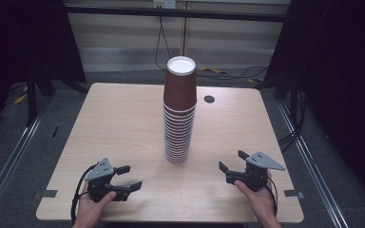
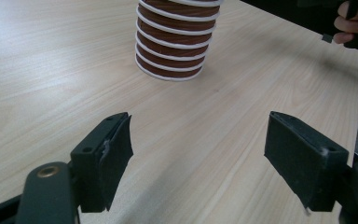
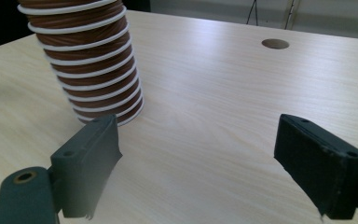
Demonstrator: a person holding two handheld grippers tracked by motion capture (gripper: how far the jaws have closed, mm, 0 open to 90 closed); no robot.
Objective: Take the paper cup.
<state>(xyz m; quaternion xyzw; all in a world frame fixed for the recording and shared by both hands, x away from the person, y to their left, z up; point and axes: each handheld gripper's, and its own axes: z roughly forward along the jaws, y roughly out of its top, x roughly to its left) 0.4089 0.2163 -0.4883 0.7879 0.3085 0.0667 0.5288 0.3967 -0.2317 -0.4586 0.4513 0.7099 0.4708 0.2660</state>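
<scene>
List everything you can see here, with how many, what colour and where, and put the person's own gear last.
cups: one tall stack, upside down, brown with white rims, white base on top, middle of the table
table: one, light wood, bearing the stack
hole: one, round, dark, in the tabletop right of the stack, toward the far edge
cables: a few, black and yellow, on the floor beyond the table
left gripper: one, black with a grey plate, near left of the table, jaws apart, holding nothing
right gripper: one, black with a grey plate, near right, jaws apart, holding nothing
hands: two, at the near edge, one on each gripper
</scene>
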